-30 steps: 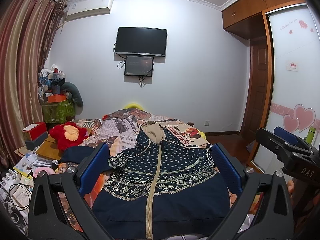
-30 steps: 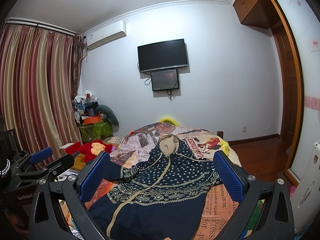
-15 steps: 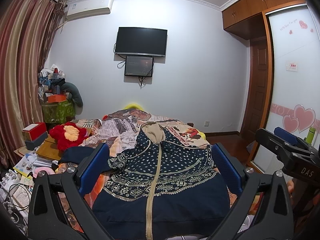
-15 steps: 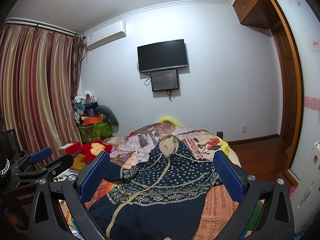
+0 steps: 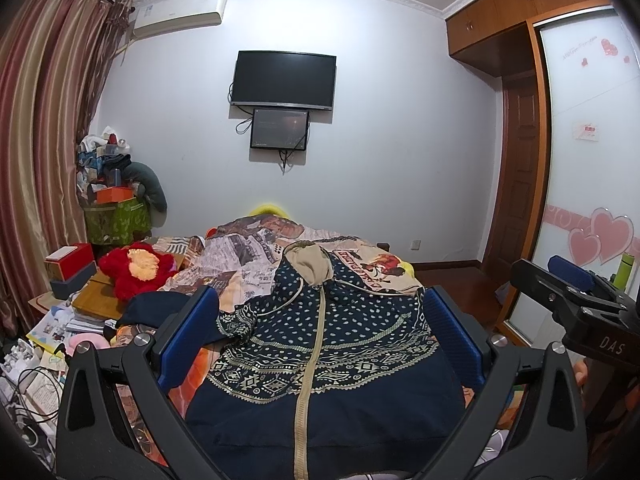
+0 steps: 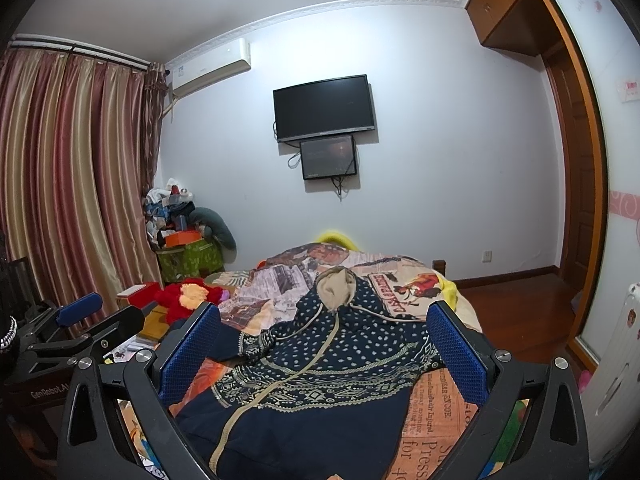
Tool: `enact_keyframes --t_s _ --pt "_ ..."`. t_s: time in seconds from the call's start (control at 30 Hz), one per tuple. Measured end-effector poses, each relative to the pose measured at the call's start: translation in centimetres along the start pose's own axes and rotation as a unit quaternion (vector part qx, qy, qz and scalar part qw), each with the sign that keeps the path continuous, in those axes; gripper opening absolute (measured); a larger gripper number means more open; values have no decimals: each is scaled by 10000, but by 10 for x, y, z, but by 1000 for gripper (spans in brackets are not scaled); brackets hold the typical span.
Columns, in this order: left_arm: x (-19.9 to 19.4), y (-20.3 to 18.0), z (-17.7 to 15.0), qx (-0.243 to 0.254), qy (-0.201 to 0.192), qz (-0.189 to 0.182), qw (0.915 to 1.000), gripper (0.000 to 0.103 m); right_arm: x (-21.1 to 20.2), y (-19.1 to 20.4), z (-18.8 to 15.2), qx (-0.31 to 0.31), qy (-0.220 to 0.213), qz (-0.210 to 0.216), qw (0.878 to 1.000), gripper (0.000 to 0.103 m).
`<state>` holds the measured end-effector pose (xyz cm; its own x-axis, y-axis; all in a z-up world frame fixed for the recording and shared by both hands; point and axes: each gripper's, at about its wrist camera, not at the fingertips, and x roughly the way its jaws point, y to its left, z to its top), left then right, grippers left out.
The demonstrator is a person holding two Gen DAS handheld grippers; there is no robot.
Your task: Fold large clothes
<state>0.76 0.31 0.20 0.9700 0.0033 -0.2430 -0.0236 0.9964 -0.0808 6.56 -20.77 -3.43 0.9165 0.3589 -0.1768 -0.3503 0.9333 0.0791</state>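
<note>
The left claw [image 5: 320, 336] is held above the near end of a bed, its two blue-padded fingers [image 5: 188, 334] spread wide apart and gripping nothing. The right claw [image 6: 322, 344] is held the same way, just to the right of the left one, its blue fingers [image 6: 456, 350] also wide apart and empty. Each claw shows at the edge of the other's view: the right one at the far right of the left camera, the left one at the far left of the right camera.

Framed between both pairs of fingers lies a hooded jacket [image 5: 320, 352], spread flat on the bed with its front up. It is dark navy with white dots across the chest, a band of pale geometric pattern below that, and plain navy at the near hem. A beige zip runs down the middle, and its beige-lined hood [image 5: 310, 262] points toward the far wall. The left sleeve is bent over the left side of the bed.

The jacket rests on a bedspread [image 6: 432, 400] printed like newspaper pages. To the left of the bed sits a red plush toy [image 5: 136, 270] among boxes and papers. Further left hang striped curtains [image 6: 68, 176]. On the far white wall a dark television [image 5: 284, 80] is mounted above a smaller screen [image 5: 280, 129], with an air conditioner [image 5: 180, 12] high to the left. A wooden door [image 5: 520, 184] stands on the right.
</note>
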Motion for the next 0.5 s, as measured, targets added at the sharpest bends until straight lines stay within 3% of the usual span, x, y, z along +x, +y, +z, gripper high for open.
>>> enact_keyframes --t_s 0.2,0.33,0.5 --pt "30 15 1 -17 142 116 9998 103 27 -2 -3 -53 207 -34 9998 103" --pt "59 36 4 -70 70 249 9996 103 67 -7 -4 -53 471 -82 9988 103" --pt "111 76 11 -180 285 685 9971 103 123 -16 -6 -24 817 -167 9965 103"
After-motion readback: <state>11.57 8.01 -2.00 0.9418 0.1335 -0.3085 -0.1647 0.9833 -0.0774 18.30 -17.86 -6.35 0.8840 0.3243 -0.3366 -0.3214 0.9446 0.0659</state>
